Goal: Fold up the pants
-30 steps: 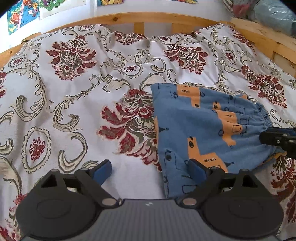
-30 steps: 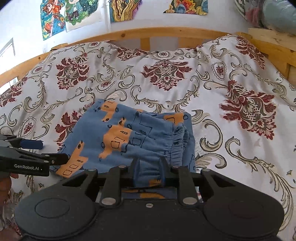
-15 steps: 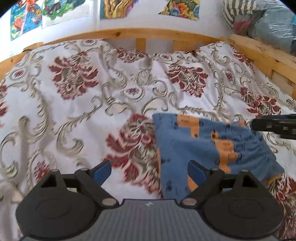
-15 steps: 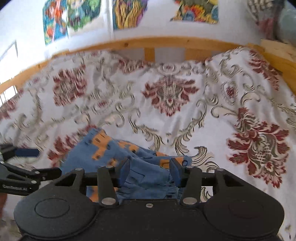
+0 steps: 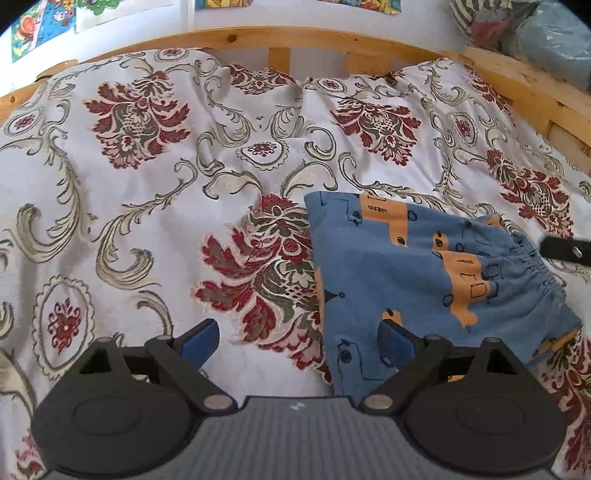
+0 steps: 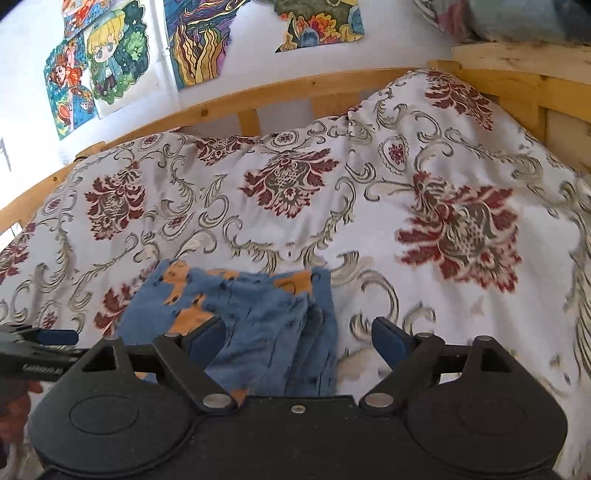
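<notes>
The blue pants with orange prints (image 5: 413, 280) lie folded on the flowered bedspread (image 5: 184, 206), their elastic waistband at the right. My left gripper (image 5: 299, 341) is open and empty, just above the pants' near left edge. In the right wrist view the pants (image 6: 258, 314) lie bunched below my right gripper (image 6: 299, 336), which is open and empty above the waistband end. The left gripper (image 6: 55, 338) also shows at the left edge of the right wrist view.
A wooden bed rail (image 5: 258, 37) runs along the far side and the right side (image 6: 517, 85). Drawings (image 6: 110, 62) hang on the wall behind. Bundled bedding (image 5: 535, 33) sits at the far right corner.
My right gripper has opened and let go of the waistband, then lifted and pulled back. The pants now lie free on the bed. My left gripper stays open and has shifted only a little.
</notes>
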### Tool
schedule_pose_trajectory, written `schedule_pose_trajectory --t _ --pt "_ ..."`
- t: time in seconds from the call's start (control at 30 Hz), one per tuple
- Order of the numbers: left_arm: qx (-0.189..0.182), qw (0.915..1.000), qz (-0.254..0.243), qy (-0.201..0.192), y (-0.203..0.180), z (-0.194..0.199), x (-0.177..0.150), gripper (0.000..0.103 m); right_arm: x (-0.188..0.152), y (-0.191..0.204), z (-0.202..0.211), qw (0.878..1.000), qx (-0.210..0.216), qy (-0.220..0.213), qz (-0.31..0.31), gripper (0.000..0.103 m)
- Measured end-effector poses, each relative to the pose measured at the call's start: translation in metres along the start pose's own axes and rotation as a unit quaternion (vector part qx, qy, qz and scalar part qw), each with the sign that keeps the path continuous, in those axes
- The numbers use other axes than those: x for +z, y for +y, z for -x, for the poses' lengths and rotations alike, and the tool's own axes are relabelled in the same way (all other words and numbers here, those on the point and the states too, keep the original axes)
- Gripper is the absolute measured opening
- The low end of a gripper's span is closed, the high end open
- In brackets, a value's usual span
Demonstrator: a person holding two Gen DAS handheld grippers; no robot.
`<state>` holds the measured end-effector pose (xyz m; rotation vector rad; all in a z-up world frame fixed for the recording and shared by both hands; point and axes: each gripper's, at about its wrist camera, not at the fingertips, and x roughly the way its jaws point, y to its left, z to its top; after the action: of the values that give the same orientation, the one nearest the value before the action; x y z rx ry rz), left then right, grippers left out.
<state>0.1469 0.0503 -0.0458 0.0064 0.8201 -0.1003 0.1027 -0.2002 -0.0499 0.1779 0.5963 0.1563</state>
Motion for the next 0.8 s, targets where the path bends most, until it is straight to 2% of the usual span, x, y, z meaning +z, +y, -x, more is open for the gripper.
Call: schedule_pose_trajectory --t 0.1,0.2,0.43,0.53,0.67,0.8 --pt "0.007 0.9998 0.004 0.016 0.0 0.004 -0.002 0.098 -0.01 0.002 0.014 1.0 0.001 0.003 -0.006 0.099" --pt "0.009 0.9996 0.015 0.023 0.0 0.01 -0.007 0.098 -0.022 0.007 0.024 1.0 0.0 0.006 -0.005 0.102" --pt "0.022 0.9991 0.029 0.022 0.002 0.034 -0.022 0.1 -0.048 0.02 0.041 1.0 -0.008 0.015 -0.014 0.102" --pt "0.016 0.9992 0.03 0.02 0.001 0.047 -0.032 0.101 -0.057 0.025 0.048 1.0 -0.004 0.015 -0.011 0.102" --pt "0.005 0.9997 0.02 0.015 -0.004 0.059 -0.038 0.101 -0.054 0.025 0.048 1.0 0.002 0.013 -0.011 0.102" --pt "-0.007 0.9998 0.016 0.009 -0.005 0.057 -0.027 0.102 -0.032 0.015 0.034 0.999 0.027 0.017 -0.011 0.102"
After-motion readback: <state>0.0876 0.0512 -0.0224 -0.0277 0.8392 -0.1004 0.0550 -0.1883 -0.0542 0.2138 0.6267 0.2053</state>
